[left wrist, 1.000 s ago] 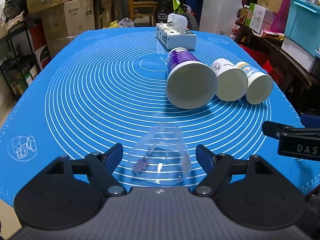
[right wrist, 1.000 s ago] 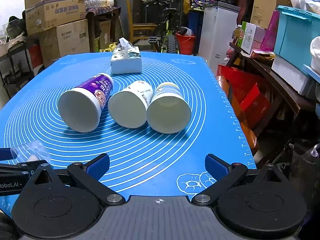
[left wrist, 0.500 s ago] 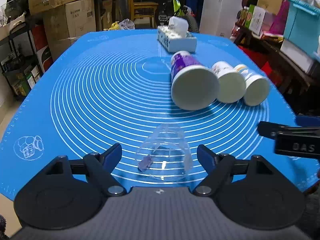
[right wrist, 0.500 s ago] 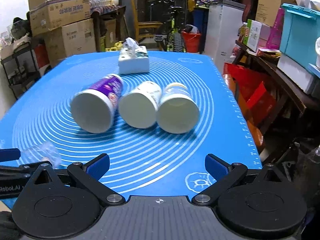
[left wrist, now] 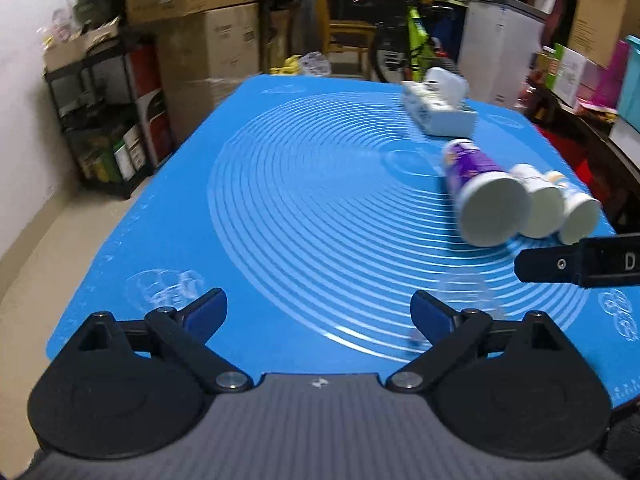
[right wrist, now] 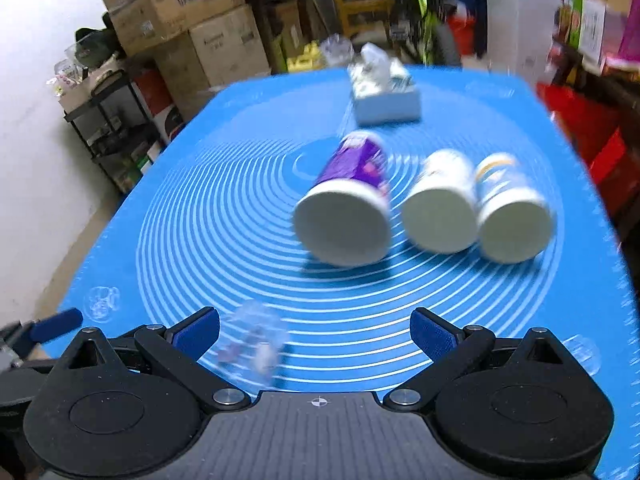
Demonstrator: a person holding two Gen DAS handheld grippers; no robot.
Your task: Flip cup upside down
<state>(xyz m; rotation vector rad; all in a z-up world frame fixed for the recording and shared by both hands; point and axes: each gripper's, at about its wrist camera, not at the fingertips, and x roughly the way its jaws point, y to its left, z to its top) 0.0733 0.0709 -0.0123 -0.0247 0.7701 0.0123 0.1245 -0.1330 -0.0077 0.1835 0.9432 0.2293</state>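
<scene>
A clear plastic cup lies on its side on the blue mat near its front edge. In the right wrist view it sits just inside the left finger of my open, empty right gripper. In the left wrist view the cup is a blurred shape beside the right finger of my open, empty left gripper. A purple paper cup and two white paper cups lie on their sides mid-mat.
A tissue box stands at the far side of the mat. The right gripper's finger reaches into the left wrist view from the right. Cardboard boxes, a shelf and a bicycle stand behind the table.
My left gripper has swung left and back, so the clear cup left its jaws. My right gripper has moved left toward the clear cup. Both views are blurred by motion.
</scene>
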